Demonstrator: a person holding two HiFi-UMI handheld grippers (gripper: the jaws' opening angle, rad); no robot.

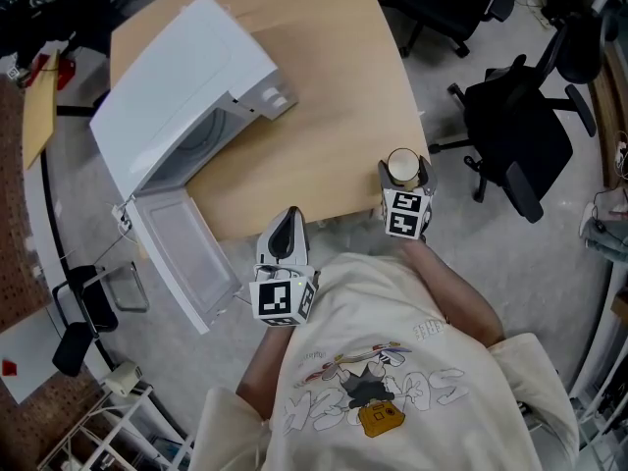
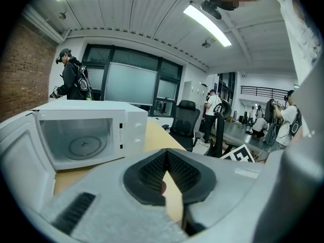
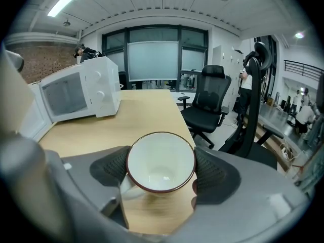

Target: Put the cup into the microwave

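The cup [image 3: 160, 161], white inside with a dark red rim, sits upright between the pads of the right tool [image 3: 161, 173], which is closed on it, one ribbed pad pressing each side. In the head view it is at the near right edge of the wooden surface [image 1: 334, 96]; I cannot tell whether its base rests on the wood or hangs just above it. The white microwave [image 1: 186, 86] stands well apart at the far left of the surface, its door [image 1: 182, 253] swung wide open toward the person and the glass turntable [image 2: 83, 147] showing inside. The left tool [image 2: 165, 158] is closed, its pad tips meeting with nothing between them, near the surface's front edge just right of the door. A black office chair [image 1: 515, 130] stands on the floor to the right.
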